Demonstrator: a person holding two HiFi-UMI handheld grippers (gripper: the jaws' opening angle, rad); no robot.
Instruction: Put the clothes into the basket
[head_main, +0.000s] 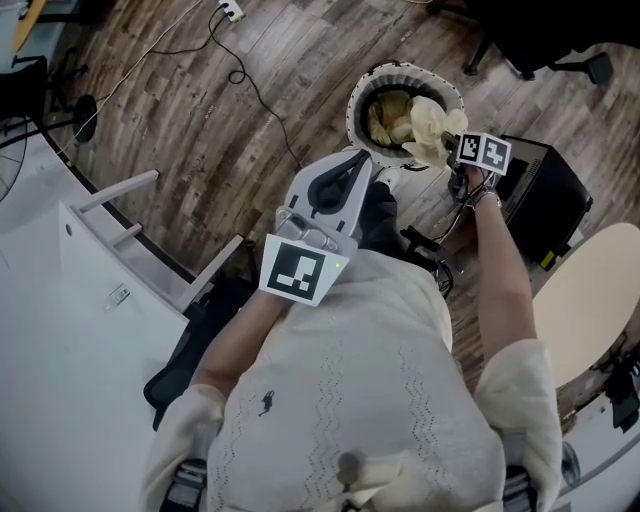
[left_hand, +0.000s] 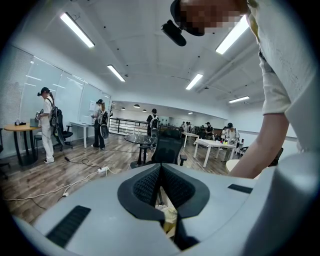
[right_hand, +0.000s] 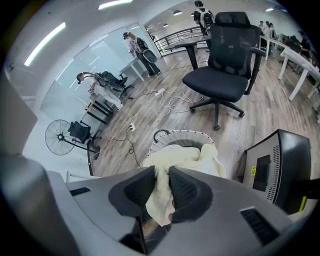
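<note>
- Cloth, pale yellow and bunched, is clamped between the two jaws of the right gripper; in the right gripper view the pads are seen pressed on a fold of it, with the loose end hanging below them.
- The cloth is held over the basket, at the side of its rim nearest the person's right arm; whether it touches the rim cannot be told.
- More pale clothes are seen lying inside the basket.
- The basket is round, with a white ribbed wall, and is stood on the wooden floor.
- The left gripper is held just beside the basket, on the person's side of it, and is pointed toward it; its jaws are closed together at the tips, with nothing caught between them.
- A black box is stood just beside the basket.
- An office chair is seen beyond the basket in the right gripper view, and a fan well apart from the basket.
- Cables are trailed across the floor near the basket.
</note>
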